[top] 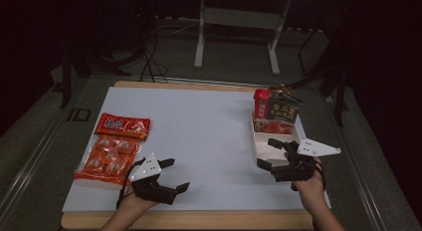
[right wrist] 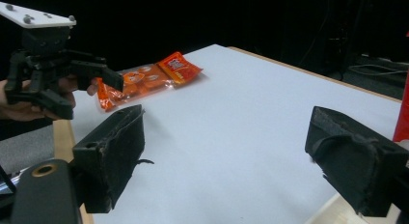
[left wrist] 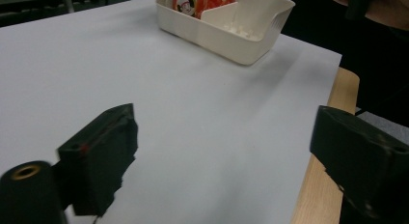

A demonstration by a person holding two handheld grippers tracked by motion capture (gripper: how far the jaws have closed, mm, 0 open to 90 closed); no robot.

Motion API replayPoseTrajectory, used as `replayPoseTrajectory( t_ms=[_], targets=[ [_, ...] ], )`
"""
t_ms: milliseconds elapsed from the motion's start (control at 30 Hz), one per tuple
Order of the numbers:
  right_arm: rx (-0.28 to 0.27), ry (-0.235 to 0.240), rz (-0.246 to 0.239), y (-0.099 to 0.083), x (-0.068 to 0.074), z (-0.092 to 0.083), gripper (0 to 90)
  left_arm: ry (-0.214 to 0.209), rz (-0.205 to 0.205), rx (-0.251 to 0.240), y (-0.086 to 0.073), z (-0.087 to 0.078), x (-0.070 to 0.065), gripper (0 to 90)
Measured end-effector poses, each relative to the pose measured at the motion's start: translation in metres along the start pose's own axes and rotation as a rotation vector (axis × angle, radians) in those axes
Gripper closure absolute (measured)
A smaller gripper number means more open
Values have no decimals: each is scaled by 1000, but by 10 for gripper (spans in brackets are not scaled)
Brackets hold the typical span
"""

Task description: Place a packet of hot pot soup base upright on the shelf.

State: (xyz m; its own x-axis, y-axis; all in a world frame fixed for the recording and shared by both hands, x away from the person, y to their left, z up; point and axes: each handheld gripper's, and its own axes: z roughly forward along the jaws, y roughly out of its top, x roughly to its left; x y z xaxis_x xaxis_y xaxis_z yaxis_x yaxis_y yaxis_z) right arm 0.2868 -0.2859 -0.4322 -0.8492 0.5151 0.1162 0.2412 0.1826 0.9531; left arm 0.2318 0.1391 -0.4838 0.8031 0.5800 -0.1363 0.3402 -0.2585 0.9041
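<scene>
At the left of the white sheet (top: 209,136) lies a clear bag of orange snack packs (top: 107,159), and a red packet (top: 122,125) rests on its far end. My left gripper (top: 179,174) hovers just right of them, open, with nothing between its jaws (left wrist: 226,151). A white divided bin (top: 263,141) at the right holds a red carton (top: 261,102) and a dark packet (top: 283,110) in its far compartment. My right gripper (top: 265,153) is over the bin's near end, open and empty (right wrist: 226,156). The right gripper view also has the left gripper (right wrist: 91,96) and the orange packs (right wrist: 159,74).
The sheet covers a wooden table whose edge (top: 199,220) runs along the front. The bin's near compartment (left wrist: 241,28) holds nothing but small white bits. A desk frame (top: 239,22) and cables (top: 149,57) stand on the dark floor beyond the table.
</scene>
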Motion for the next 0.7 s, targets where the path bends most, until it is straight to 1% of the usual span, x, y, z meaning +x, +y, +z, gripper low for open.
replayPoseTrajectory(
  t_ms=[67,133,167,200,267,300,367,400,433,500,533,600,633,667,700],
  targets=[
    [-2,2,-2,0,2,-1,137,20,-2,-8,-1,-4,3,149],
    [-10,5,-12,1,3,-1,137,40,-1,-4,-1,-8,6,162],
    [-12,6,-17,2,4,-2,137,40,-1,-4,-1,-8,6,177],
    [-12,2,-25,2,4,-2,137,68,0,-7,-1,-13,9,210],
    [-15,0,-28,3,5,-2,138,82,-6,6,-1,-17,13,224],
    [-19,1,-29,3,4,-2,142,99,-9,12,-2,-20,14,228],
    [-21,-5,-31,4,4,-3,142,114,-29,19,-2,-25,18,240],
    [-22,-6,-34,3,5,-3,142,132,-38,22,-3,-27,20,240],
    [-23,-5,-37,3,5,-3,142,133,-49,20,-3,-30,22,241],
    [-20,-8,-45,3,6,-2,143,160,-55,17,-5,-37,26,254],
    [-20,-7,-48,3,6,-2,143,166,-63,16,-6,-41,28,272],
    [-16,-5,-53,3,7,-1,143,196,-68,16,-7,-48,33,293],
    [-15,-3,-53,3,7,0,143,207,-74,13,-8,-52,35,331],
    [-15,-3,-53,3,7,0,143,207,-74,13,-8,-52,35,350],
    [-15,2,-53,3,7,1,143,253,-87,14,-11,-59,40,389]
  ],
)
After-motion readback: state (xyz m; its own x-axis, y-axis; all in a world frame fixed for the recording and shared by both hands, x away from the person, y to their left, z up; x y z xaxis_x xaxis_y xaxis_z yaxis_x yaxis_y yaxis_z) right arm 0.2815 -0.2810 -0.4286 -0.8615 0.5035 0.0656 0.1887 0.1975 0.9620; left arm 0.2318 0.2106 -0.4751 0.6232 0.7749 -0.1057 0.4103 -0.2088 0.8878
